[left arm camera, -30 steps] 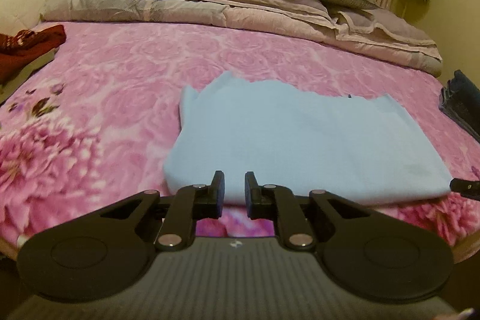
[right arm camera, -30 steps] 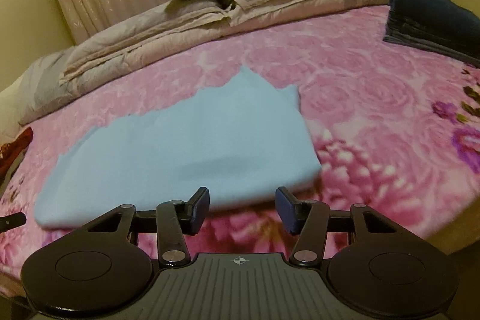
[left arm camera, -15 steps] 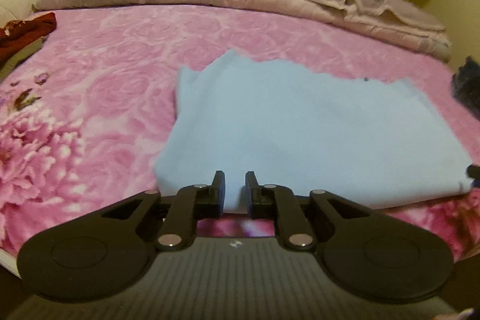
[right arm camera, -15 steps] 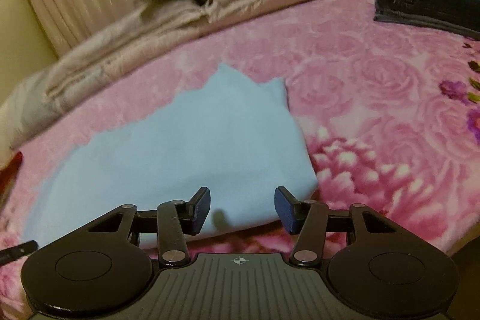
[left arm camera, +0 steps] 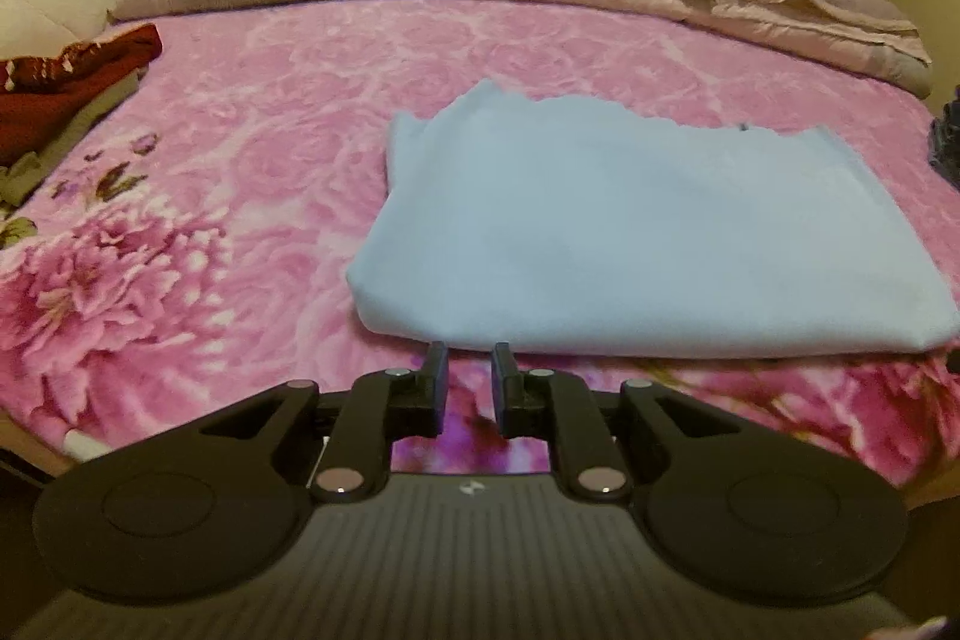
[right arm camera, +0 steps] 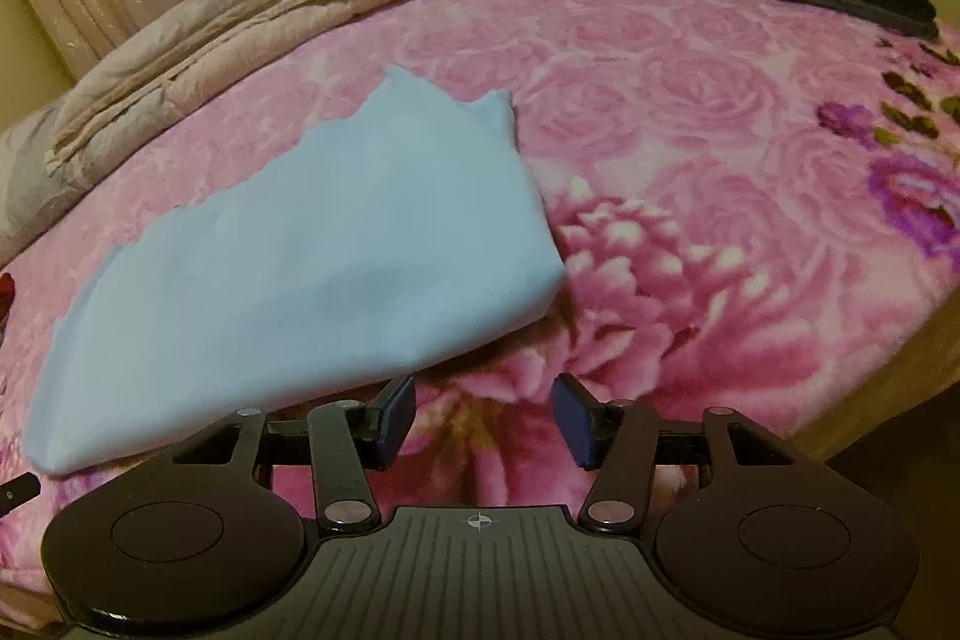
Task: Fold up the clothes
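left gripper (left arm camera: 470, 361) nearly closed, a narrow empty gap, just short of the light blue folded cloth (left arm camera: 648, 244) on the pink floral blanket (left arm camera: 228, 100). right gripper (right arm camera: 483, 415) opening, nothing between, near the cloth's corner. probably mid-fold, between grasps; next, pinching the near edge at both ends.

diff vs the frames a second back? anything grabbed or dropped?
Right tongs are opening, nothing between them, just short of the light blue garment. Left tongs kept their narrow gap, empty, at the garment's near edge. Nothing grabbed or dropped. The garment stayed flat and folded on the pink blanket.
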The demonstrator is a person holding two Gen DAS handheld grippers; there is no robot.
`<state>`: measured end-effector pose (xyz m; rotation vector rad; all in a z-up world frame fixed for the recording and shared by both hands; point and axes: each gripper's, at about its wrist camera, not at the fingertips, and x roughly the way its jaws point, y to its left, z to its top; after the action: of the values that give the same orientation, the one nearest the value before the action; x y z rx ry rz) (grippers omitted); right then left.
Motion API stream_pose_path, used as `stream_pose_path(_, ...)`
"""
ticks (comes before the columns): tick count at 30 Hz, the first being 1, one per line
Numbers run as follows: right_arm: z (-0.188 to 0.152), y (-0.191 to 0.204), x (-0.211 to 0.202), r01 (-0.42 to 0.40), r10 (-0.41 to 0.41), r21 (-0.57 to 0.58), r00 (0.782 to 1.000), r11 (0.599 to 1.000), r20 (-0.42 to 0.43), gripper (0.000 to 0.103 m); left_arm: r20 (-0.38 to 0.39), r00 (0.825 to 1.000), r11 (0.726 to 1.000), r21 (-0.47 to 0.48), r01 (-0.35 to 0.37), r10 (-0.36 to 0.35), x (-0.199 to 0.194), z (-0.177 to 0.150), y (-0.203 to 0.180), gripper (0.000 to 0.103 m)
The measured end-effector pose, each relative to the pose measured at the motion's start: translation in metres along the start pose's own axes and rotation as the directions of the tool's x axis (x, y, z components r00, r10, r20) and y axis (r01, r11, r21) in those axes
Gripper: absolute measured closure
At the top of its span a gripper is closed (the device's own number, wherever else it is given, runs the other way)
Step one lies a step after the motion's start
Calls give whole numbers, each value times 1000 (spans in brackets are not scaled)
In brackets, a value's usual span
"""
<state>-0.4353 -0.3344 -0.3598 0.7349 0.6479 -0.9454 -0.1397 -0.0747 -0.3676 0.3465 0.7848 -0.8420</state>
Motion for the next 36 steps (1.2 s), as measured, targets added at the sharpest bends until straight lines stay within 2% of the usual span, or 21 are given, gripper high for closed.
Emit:
stream_pose_path(12,-15,19,-53,-74,80,-73,994,995,81,37,113,994,1000,3,13,-13,-80,-12,-4,91)
stream_pose_path(20,-15,28,-56,-102,110,-90,990,991,88,37,137,991,1000,-9,10,-8,-93,-12,5,91)
stream_pose_path(23,-14,25,-50,-129,133,-54,987,990,85,37,137,990,1000,-7,28,-27,-87,-9,11,91)
stream_pose_path(25,-13,11,-41,-203,198,50,977,978,82,37,136,989,998,-19,62,-59,-79,-5,15,91)
stream_pose_path(27,-12,-12,-26,-300,289,223,954,927,84,37,125,987,993,-47,108,-101,-66,0,21,91)
stream_pose_path(29,-12,-38,-10,-377,365,407,925,832,111,37,105,985,987,-73,143,-135,-50,5,26,91)
stream_pose_path(33,-9,-72,20,-408,402,631,901,660,164,37,70,981,975,-119,189,-181,-17,13,32,91)
stream_pose_path(34,-7,-77,26,-400,394,662,904,634,167,37,63,980,971,-135,197,-190,-9,16,34,92)
stream_pose_path(36,-2,-79,36,-354,350,681,925,641,151,37,50,977,960,-179,215,-209,8,21,38,92)
